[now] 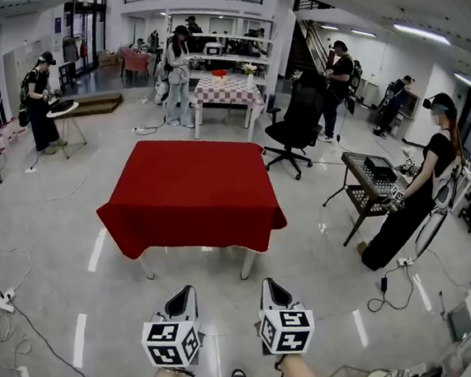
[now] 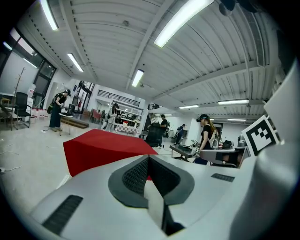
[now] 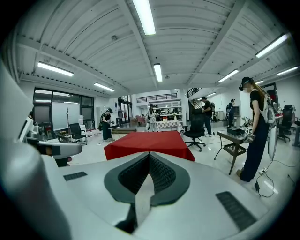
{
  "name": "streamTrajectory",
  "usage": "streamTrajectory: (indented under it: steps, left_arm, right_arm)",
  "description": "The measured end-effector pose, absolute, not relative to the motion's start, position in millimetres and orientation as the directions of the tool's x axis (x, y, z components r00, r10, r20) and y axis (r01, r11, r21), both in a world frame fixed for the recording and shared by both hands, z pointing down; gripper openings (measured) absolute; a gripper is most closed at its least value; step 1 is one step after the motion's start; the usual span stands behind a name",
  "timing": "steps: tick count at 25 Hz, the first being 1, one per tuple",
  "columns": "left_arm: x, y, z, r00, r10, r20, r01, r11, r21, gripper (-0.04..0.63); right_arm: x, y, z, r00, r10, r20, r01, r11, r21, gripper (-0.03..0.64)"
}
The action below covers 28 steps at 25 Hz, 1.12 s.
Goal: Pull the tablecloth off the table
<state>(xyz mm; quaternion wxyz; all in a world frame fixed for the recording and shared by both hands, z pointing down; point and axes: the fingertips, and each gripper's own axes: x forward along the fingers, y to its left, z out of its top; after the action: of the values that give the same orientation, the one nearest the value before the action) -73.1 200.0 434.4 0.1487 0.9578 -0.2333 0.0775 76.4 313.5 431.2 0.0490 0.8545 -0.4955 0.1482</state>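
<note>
You hold your left hand-held gripper and your right hand-held gripper side by side at the bottom of the head view, both pointing toward the red tablecloth. Each has its jaws pressed fully together with nothing between them; both gripper views show the ridged pads meeting in a closed seam.

The tablecloth lies spread over the whole tabletop and drapes down on every side. Its near hem hangs above two pale table legs. Both hand-held grippers are well apart from the cloth, with bare grey floor between you and that near hem.

A black office chair stands beyond the table's far right corner. To the right, a person in black stands at a dark cart. Further back is a checked table with other people near it.
</note>
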Motion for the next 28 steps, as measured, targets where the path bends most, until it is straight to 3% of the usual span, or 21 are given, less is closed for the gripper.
streamTrajectory:
  steps: [11,28]
  left_arm:
    - [-59.6,192.9,450.4,0.883,-0.4,0.245,-0.458,-0.848,0.267,0.017]
    - [7.4,103.5,459.9,0.869,-0.426,0.251,-0.489,-0.814,0.313,0.015]
  right_arm:
    - [90.6,307.5,449.0,0.47,-0.814,0.343,-0.851,-0.52,-0.069,0.025]
    - [166.2,207.7,451.6,0.421,-0.829,0.367,-0.885,-0.465,-0.035,0.025]
